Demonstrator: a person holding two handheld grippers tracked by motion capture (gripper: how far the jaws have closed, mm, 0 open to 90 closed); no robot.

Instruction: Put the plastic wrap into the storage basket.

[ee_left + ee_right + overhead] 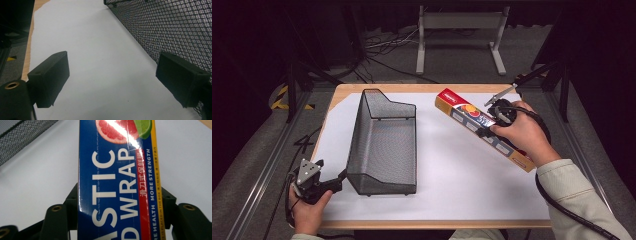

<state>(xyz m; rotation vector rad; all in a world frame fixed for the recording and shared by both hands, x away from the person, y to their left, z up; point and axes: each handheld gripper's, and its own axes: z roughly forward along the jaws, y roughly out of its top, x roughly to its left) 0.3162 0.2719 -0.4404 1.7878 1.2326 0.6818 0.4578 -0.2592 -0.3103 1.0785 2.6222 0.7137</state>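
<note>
A long plastic wrap box point(462, 112), blue with a red end and orange sides, lies slantwise over the right half of the table. My right gripper point(492, 125) is shut on it around its middle. In the right gripper view the box point(115, 182) runs up between the two jaws of that gripper point(118, 202), its fruit picture at the top. A black wire mesh basket point(357, 135) stands empty left of centre. My left gripper point(339, 180) is open at the basket's near left corner. In the left gripper view, this gripper point(112, 65) holds nothing, its right jaw close against the mesh wall point(175, 27).
A white sheet point(452, 175) covers the wooden table point(432, 223). Beyond the far edge, a grey metal stand point(459, 22) and loose cables point(382, 45) sit on the floor. Metal rails run along both sides of the table.
</note>
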